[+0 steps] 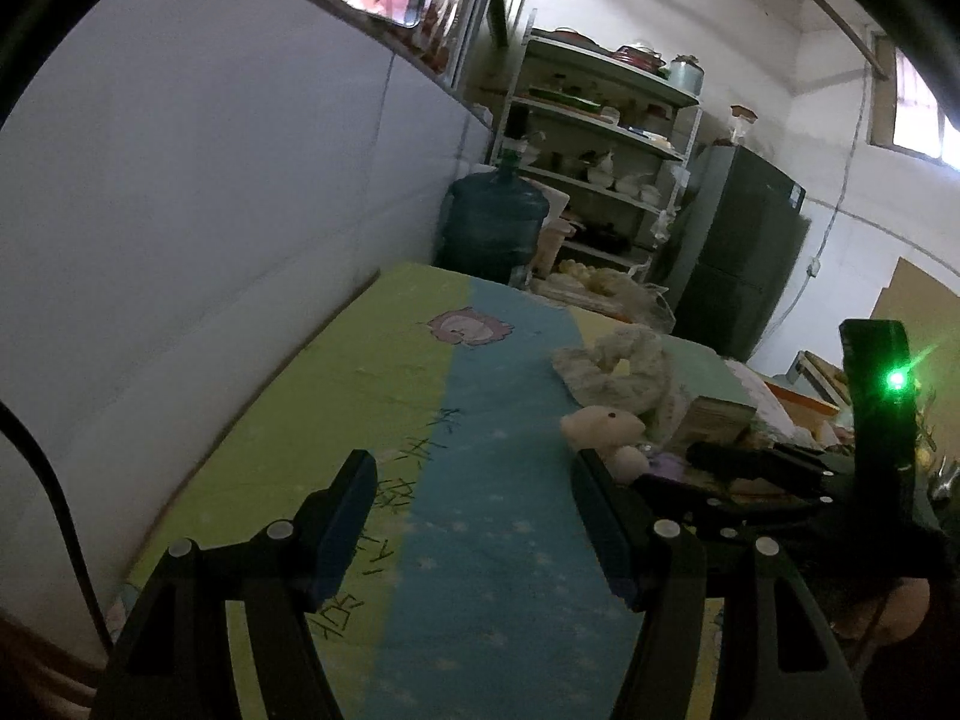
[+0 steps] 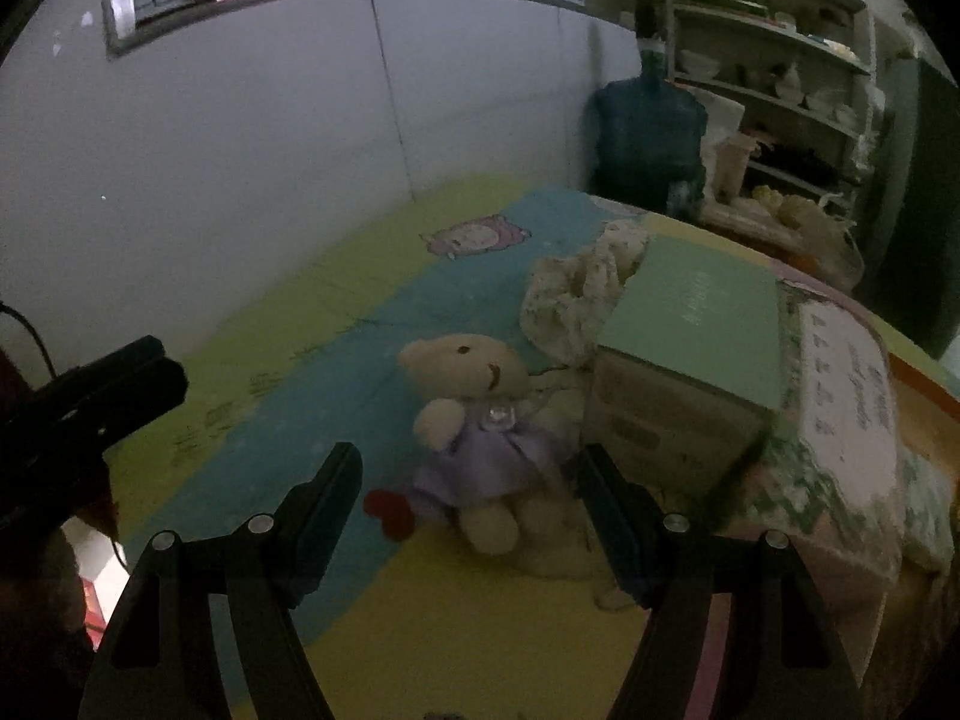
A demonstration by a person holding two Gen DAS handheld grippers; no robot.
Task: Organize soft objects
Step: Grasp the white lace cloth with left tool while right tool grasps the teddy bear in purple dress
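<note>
On bedsheet (image 2: 300,324), cream bear (image 2: 474,414), lilac dress

One teddy bear (image 2: 480,420) (purple dress), one knitted cloth (image 2: 576,294), one green box (image 2: 690,324), one water jug (image 2: 648,132).

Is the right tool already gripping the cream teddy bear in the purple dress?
No, the right tool is open, and the cream teddy bear in the purple dress sits untouched beyond its fingertips.

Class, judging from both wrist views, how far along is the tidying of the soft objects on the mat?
Nothing looks sorted yet. The teddy bear sits against the green-lidded box, the knitted cloth bunched behind it. Both the right hand-held gripper and left hand-held gripper are open and empty. Grasping and placing both items remains.
</note>
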